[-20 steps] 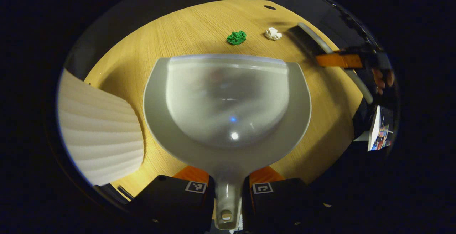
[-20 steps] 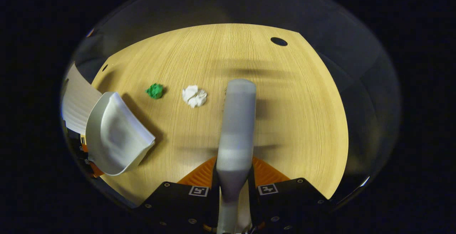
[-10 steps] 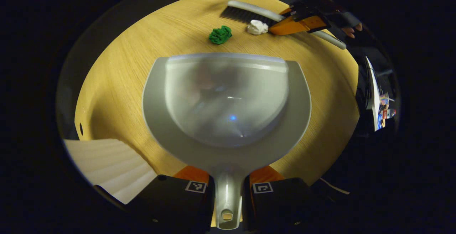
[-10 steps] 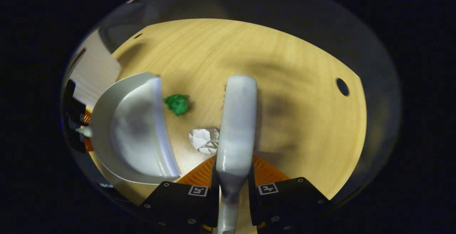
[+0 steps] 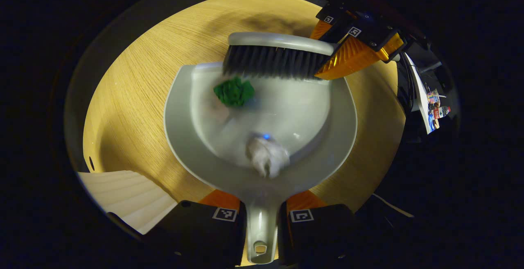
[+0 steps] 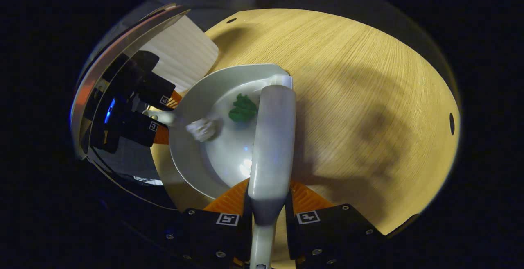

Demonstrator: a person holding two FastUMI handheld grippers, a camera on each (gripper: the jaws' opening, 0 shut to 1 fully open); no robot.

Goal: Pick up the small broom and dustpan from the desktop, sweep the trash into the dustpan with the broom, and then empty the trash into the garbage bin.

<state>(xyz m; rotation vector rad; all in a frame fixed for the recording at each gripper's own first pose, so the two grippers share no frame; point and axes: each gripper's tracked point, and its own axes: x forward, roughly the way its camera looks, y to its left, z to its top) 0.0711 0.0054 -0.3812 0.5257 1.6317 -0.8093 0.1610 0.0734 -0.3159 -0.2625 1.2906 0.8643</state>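
Two wads, green (image 5: 233,92) and white (image 5: 267,159), inside dustpan (image 5: 188,138) pinched by left gripper (image 5: 262,216); right gripper (image 6: 268,219) clamping broom (image 6: 272,138) at its lip.

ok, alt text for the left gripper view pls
A grey dustpan, gripped by its handle in the left gripper, lies on a wooden desktop holding a green paper wad and a blurred white paper wad. At its open edge, the right gripper holds a small broom, bristles down.
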